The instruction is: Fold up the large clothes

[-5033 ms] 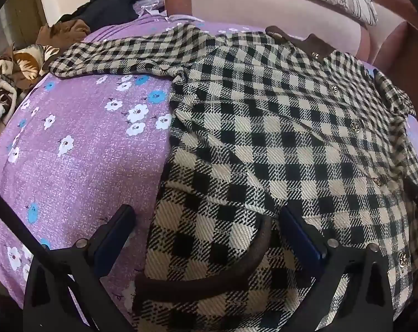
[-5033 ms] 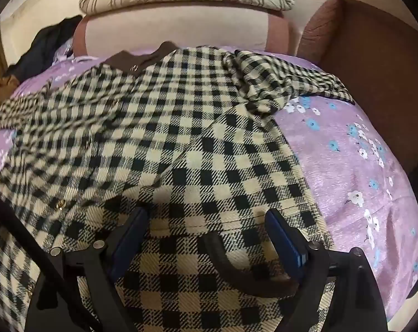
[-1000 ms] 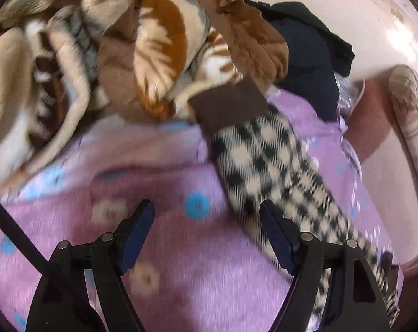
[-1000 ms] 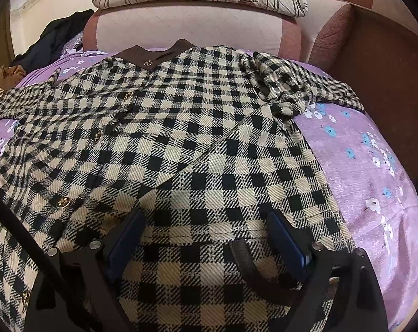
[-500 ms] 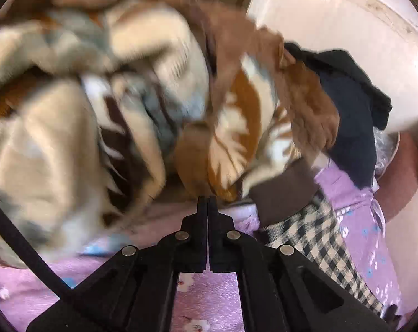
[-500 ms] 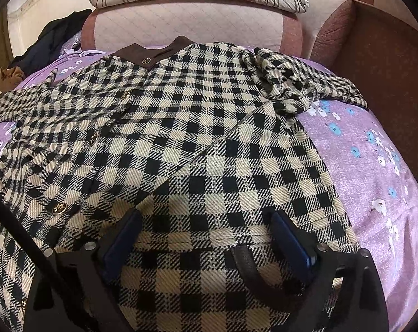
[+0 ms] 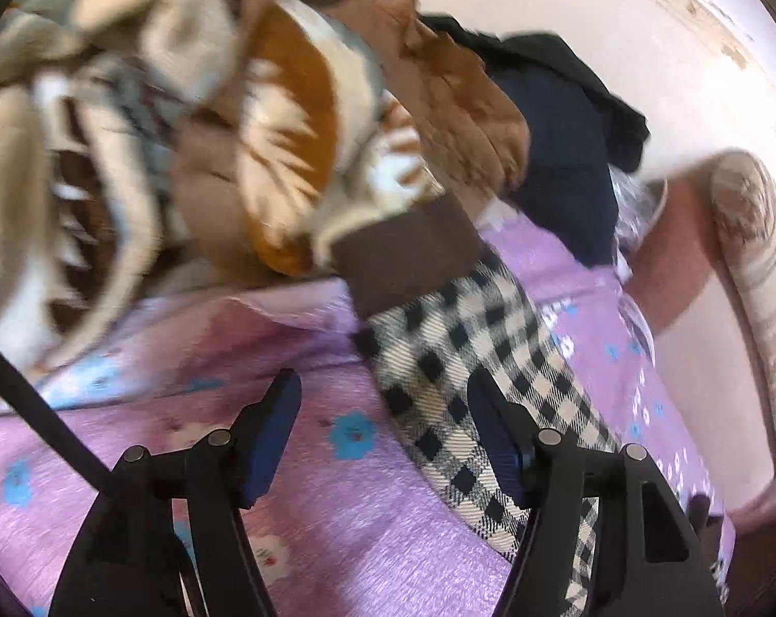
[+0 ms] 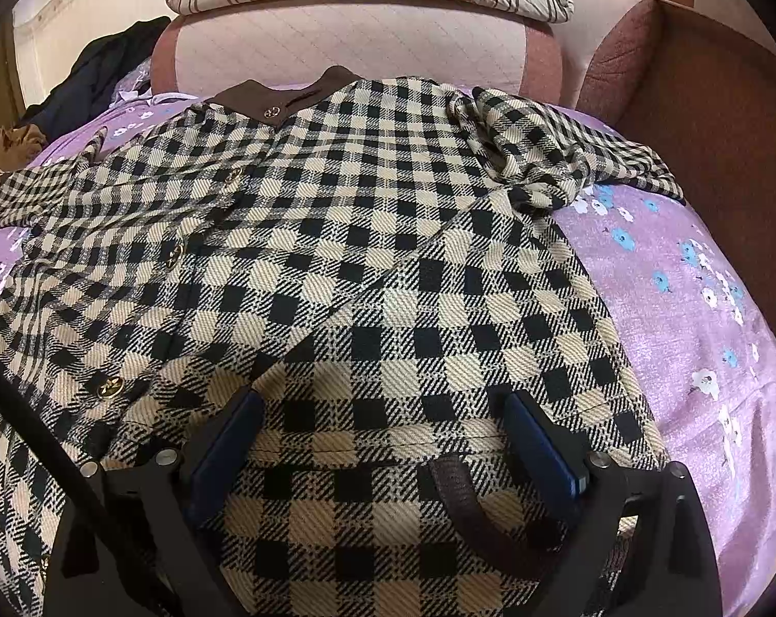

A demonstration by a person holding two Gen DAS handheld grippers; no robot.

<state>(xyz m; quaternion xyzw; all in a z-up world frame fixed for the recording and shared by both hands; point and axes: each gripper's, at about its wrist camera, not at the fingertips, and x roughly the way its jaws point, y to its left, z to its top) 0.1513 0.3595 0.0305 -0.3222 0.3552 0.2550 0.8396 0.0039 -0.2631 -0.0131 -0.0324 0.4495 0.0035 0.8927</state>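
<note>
Left wrist: left gripper (image 7: 383, 432) jaws wide, empty, over the checked sleeve (image 7: 470, 360) near its brown cuff (image 7: 408, 262), likely positioning to fold inward.
Right wrist: right gripper (image 8: 383, 442) jaws wide, empty, above the checked coat (image 8: 336, 236) spread flat on the bed (image 8: 696, 308).

Left gripper (image 7: 383, 427): black angular frame, two fingers (image 7: 272, 437) faced with dark blue pads, round silver screws along the arms, black cable running off at the frame's left. Right gripper (image 8: 383, 442): same black frame, blue-padded fingers (image 8: 539, 442), silver screws at the finger bases, black cable left of the frame.
</note>
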